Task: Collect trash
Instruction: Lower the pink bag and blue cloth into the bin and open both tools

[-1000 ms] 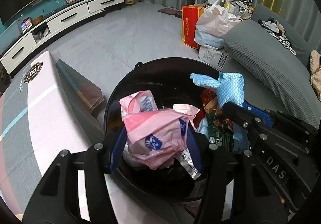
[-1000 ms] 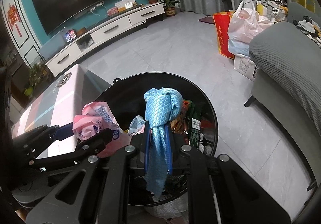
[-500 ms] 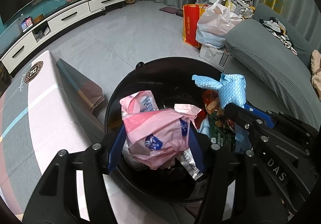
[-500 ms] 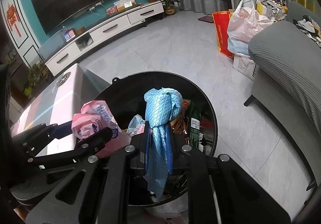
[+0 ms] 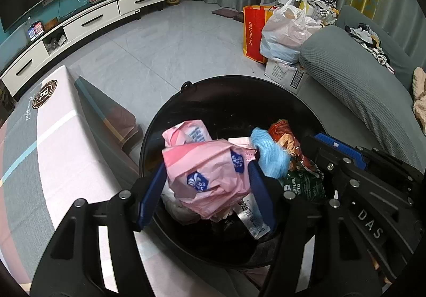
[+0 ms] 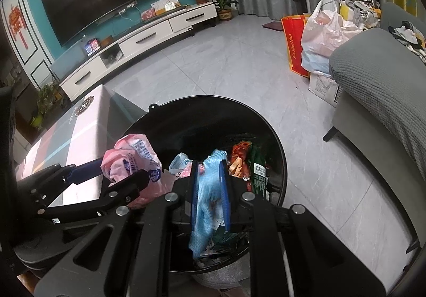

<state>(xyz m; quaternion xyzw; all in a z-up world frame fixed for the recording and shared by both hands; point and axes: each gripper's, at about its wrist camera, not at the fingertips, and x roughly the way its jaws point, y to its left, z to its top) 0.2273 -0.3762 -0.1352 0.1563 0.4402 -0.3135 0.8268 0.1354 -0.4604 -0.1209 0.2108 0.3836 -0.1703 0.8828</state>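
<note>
A round black trash bin [image 5: 306, 100] [image 6: 279, 161] stands on the floor beside the table, with snack wrappers [image 5: 300, 163] inside. My left gripper [image 5: 207, 179] is shut on a crumpled pink plastic bag [image 5: 210, 171] and holds it over the bin's near left side; the bag also shows in the right wrist view [image 6: 130, 161]. My right gripper [image 6: 210, 185] stands over the bin with its blue pads parted. A light blue cloth [image 6: 206, 206] hangs loosely between them, sliding down and blurred, and it also shows in the left wrist view [image 5: 271, 155].
A table with a pink and grey cloth [image 5: 40, 137] lies left of the bin. A grey sofa [image 5: 359, 89] is at the right. Shopping bags and a cardboard box [image 5: 282, 38] stand on the floor behind. A white TV cabinet [image 6: 141, 38] lines the far wall.
The right gripper's pads have parted and the blue cloth has dropped lower, from a bunched knot above the fingers to sliding down toward the bin. The left gripper still holds the pink bag.
</note>
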